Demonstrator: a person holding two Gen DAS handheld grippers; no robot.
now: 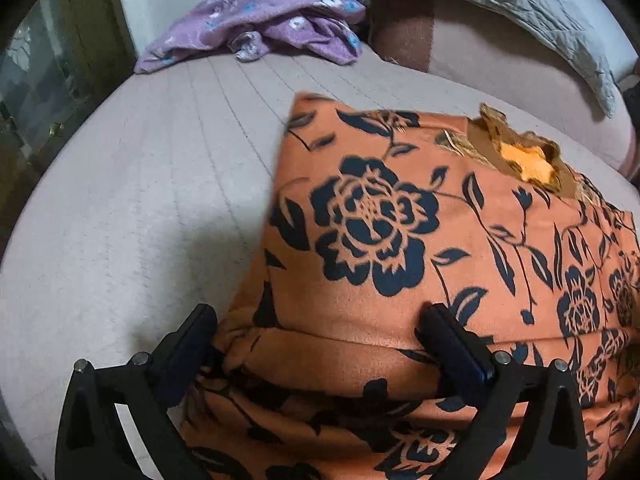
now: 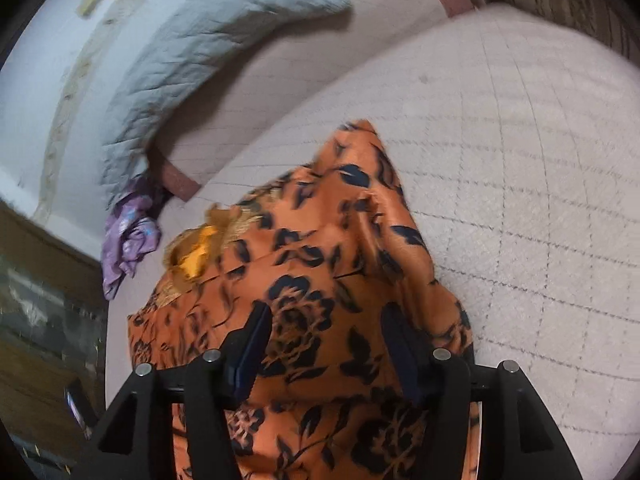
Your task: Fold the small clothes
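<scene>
An orange garment (image 1: 400, 240) with dark blue flowers lies on the pale quilted bed (image 1: 140, 200), its gold-trimmed neckline (image 1: 520, 156) at the far end. My left gripper (image 1: 320, 332) is open, its fingers straddling a bunched fold at the garment's near left edge. In the right wrist view the same garment (image 2: 320, 280) lies under my right gripper (image 2: 328, 332), which is open with its fingers spread over the cloth. A sleeve or corner (image 2: 368, 160) sticks up beyond it. The right view is motion-blurred.
A crumpled purple flowered garment (image 1: 260, 28) lies at the far end of the bed, also in the right wrist view (image 2: 128, 236). A grey quilted blanket (image 1: 500, 0) drapes over a pink cushion (image 1: 500, 64). Dark wooden furniture (image 2: 40, 320) stands beside the bed (image 2: 520, 200).
</scene>
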